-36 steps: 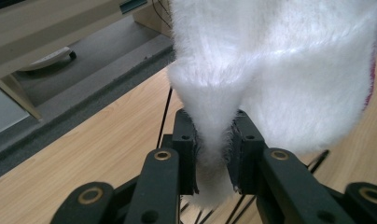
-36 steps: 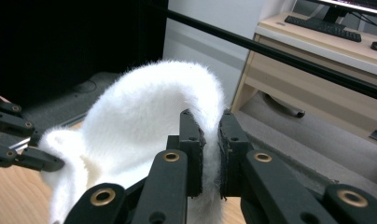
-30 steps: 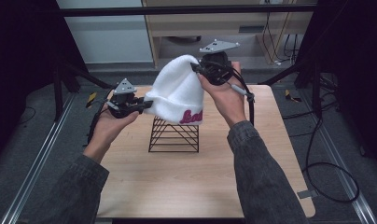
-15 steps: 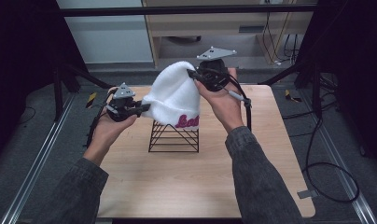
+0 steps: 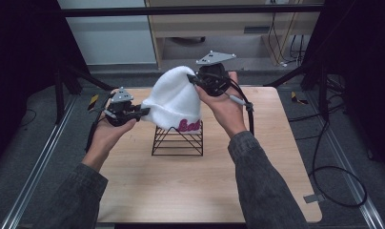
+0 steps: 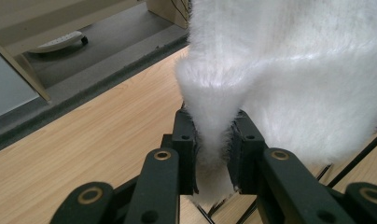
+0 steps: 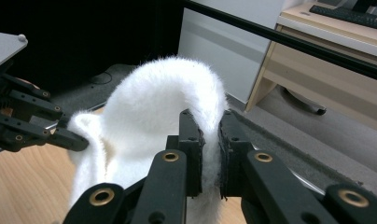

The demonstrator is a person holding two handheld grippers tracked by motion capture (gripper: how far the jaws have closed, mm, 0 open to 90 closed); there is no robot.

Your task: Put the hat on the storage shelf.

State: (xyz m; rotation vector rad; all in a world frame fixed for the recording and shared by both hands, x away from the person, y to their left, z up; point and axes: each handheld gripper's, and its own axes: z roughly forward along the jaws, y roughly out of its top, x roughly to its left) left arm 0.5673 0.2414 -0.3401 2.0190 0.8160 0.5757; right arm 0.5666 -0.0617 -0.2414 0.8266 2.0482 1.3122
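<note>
worktop (image 5: 257,167): wire rack (image 5: 177,139) mid-board | white fuzzy hat (image 5: 174,100) held stretched over rack | left tongs (image 5: 139,112), right tongs (image 5: 194,81) each pinching its brim | I'd keep both pinches firm, lower evenly, brim open, centred on rack

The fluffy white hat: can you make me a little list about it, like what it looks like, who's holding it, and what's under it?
thing: white fuzzy hat with pink letters
left gripper: shut on the hat's edge
right gripper: shut on the hat's other side, higher up
under it: black wire rack
rack stands on: wooden table
hat and rack: lower edge at the rack's top; touching or not, cannot tell
</note>
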